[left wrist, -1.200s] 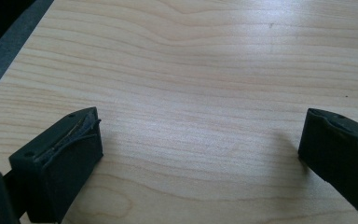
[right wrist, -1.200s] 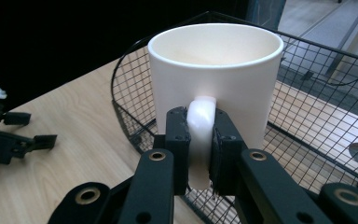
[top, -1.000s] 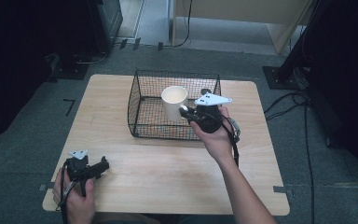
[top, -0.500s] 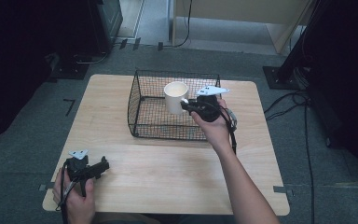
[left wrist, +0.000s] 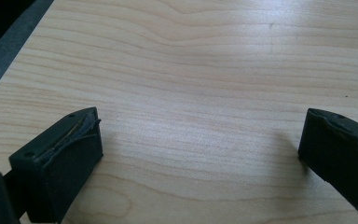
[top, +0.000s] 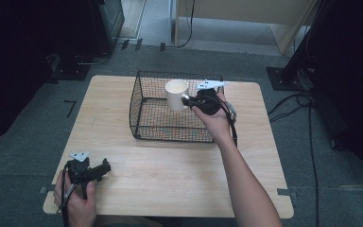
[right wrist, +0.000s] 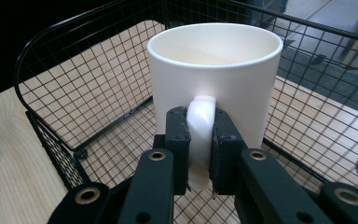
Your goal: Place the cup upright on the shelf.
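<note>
A white mug (top: 176, 94) (right wrist: 214, 79) hangs upright over the inside of a black wire basket (top: 146, 111) (right wrist: 74, 84). My right gripper (top: 189, 100) (right wrist: 199, 140) is shut on the mug's handle, both pads pressed against it. Whether the mug's base touches the basket floor I cannot tell. My left gripper (top: 99, 170) (left wrist: 200, 144) rests near the table's front left corner, held by a hand, with its jaws wide open over bare wood and nothing between them.
The light wooden table (top: 170, 179) has free room in front of the basket and to its left. Grey carpet surrounds the table, with cables (top: 307, 109) on the floor at the right and dark equipment at the back left.
My right hand has carried the mug leftward and slightly down, from the basket's right side toward its middle. The left hand has stayed put.
</note>
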Demonstrator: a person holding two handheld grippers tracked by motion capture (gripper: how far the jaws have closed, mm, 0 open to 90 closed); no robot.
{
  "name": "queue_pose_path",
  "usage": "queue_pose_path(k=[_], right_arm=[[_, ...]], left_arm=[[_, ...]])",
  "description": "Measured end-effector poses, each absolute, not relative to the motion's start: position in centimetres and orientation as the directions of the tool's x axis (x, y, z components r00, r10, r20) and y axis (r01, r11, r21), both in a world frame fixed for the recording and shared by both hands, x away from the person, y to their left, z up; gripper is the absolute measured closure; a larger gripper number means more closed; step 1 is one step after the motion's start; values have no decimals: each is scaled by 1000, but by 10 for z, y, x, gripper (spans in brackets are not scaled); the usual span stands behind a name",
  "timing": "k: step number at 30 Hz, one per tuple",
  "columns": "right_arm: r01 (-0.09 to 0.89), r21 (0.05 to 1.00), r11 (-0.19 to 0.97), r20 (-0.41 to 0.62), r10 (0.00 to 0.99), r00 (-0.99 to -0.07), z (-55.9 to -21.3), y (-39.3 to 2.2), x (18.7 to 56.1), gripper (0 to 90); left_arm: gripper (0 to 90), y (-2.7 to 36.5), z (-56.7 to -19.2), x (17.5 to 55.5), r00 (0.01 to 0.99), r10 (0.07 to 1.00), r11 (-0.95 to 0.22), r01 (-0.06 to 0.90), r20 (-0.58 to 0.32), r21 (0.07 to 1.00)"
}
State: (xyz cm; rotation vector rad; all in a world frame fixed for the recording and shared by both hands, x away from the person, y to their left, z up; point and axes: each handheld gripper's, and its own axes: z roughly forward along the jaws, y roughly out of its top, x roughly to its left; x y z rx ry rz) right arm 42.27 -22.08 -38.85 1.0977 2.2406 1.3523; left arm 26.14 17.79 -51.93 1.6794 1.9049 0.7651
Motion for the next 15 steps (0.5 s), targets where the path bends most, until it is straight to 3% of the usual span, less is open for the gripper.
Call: queue_pose_path(k=[15], right_arm=[[414, 867, 278, 129, 678, -724, -404, -216, 448, 808]], left_arm=[[0, 178, -519, 261, -127, 992, 88, 721, 7, 687]])
